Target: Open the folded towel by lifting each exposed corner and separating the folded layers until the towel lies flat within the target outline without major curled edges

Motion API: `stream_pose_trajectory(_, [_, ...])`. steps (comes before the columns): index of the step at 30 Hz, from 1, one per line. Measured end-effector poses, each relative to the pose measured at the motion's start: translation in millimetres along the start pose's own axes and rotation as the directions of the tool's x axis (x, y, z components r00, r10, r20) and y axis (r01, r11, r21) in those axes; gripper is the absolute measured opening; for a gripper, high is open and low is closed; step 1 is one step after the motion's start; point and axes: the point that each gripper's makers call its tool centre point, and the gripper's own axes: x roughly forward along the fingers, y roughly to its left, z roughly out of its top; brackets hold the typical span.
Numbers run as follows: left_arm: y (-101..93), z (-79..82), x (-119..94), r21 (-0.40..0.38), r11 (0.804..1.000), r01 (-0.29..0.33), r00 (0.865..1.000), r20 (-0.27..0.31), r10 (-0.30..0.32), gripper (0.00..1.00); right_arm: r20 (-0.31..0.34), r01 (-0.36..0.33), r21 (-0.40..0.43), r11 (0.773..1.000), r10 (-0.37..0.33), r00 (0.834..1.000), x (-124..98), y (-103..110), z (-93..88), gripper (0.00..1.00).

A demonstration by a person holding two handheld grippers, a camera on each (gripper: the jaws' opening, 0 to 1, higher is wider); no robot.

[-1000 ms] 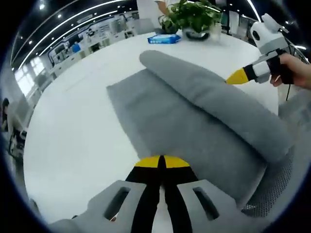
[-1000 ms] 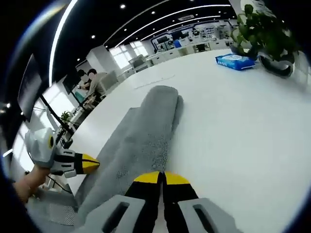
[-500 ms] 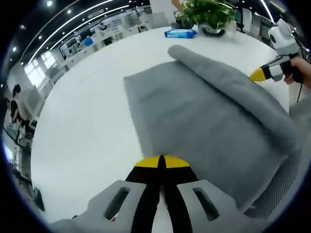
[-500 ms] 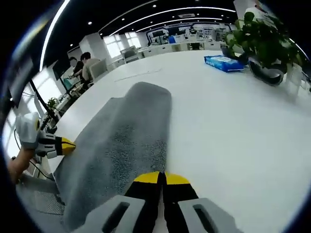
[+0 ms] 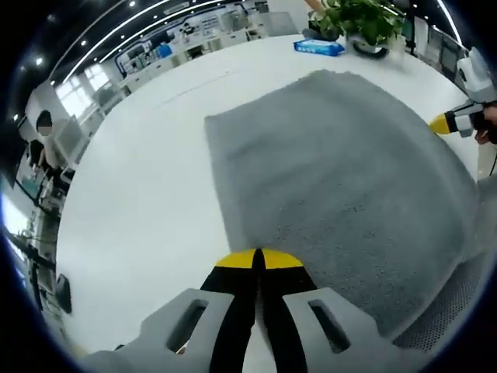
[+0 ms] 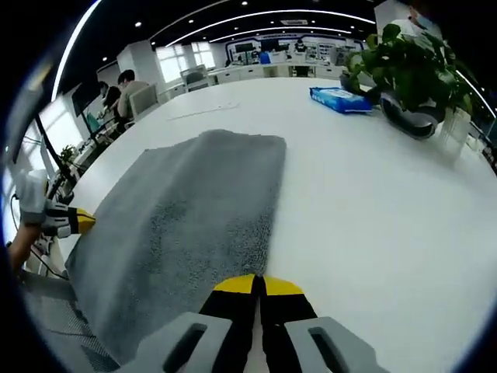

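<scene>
Beyond both grippers' (image 5: 258,254) (image 6: 258,280) pressed-together fingers, each pinching a towel (image 5: 342,179) edge, sit a blue pack (image 6: 339,99) and plant (image 6: 411,66).

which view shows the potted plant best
The right gripper view: the potted plant sits large at upper right, leaves and pot both clear. In the left gripper view it is small at the top edge, beyond the towel.
</scene>
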Motion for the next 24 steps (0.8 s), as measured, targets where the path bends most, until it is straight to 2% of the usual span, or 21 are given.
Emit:
stream_pose_trajectory(4, [0.1,-1.3,-1,0.003,1.0,-0.008,1.0,-0.006,0.008,0.0,-0.006,0.011,-0.01,1.0,-0.011,1.0,-2,-2,-1.6,0.0])
stream_pose_trajectory(7, [7.8,-4.8,-3,0.014,0.999,-0.044,0.999,-0.023,0.044,0.0,-0.011,0.016,-0.013,1.0,-0.016,1.0,-3,-3,-2.9,0.0])
stream_pose_trajectory(12, [7.2,-4.1,-3,-0.02,0.999,-0.032,0.999,-0.009,0.032,0.0,0.004,0.011,-0.056,0.998,-0.011,1.0,-3,1,-0.1,0.0])
stream_pose_trajectory(13, [6.4,-2.3,-4,-0.009,1.0,-0.025,1.0,0.006,0.025,0.0,0.038,-0.011,-0.045,0.999,0.013,0.999,-5,5,6.7,0.0])
stream_pose_trajectory(15, [9.4,5.7,-7,-0.093,0.995,-0.024,0.998,0.052,0.029,0.03,0.145,-0.056,-0.022,0.998,0.059,0.988,-11,15,28.6,0.02])
stream_pose_trajectory(17, [24.4,18.4,-11,-0.119,0.991,-0.064,0.989,0.123,0.079,0.09,0.233,-0.056,-0.036,0.998,0.063,0.97,-19,19,47.4,0.07])
stream_pose_trajectory(18, [28.6,20.6,-13,-0.14,0.988,-0.071,0.986,0.139,0.091,0.11,0.256,-0.057,-0.055,0.997,0.069,0.964,-22,20,51.9,0.07])
stream_pose_trajectory(19, [28.6,20.8,-14,-0.197,0.979,-0.047,0.986,0.147,0.077,0.12,0.269,-0.056,-0.062,0.997,0.071,0.96,-24,22,54.5,0.07])
stream_pose_trajectory(20, [28.2,20.2,-13,-0.231,0.972,-0.03,0.987,0.148,0.066,0.14,0.279,-0.058,-0.06,0.996,0.073,0.958,-25,23,56.3,0.07])
stream_pose_trajectory(22, [22.3,10.2,-7,-0.291,0.957,0.014,0.994,0.112,0.019,0.17,0.308,-0.085,-0.073,0.994,0.104,0.946,-26,30,63.5,0.07])
stream_pose_trajectory(23, [20.7,1.1,-4,-0.306,0.952,0.014,0.998,0.069,0.008,0.18,0.313,-0.088,-0.081,0.993,0.11,0.943,-26,33,65.2,0.07])
stream_pose_trajectory(24, [19.2,-0.6,-1,-0.298,0.954,0.02,0.998,0.065,-0.001,0.18,0.313,-0.094,-0.092,0.991,0.118,0.942,-25,36,65.5,0.07])
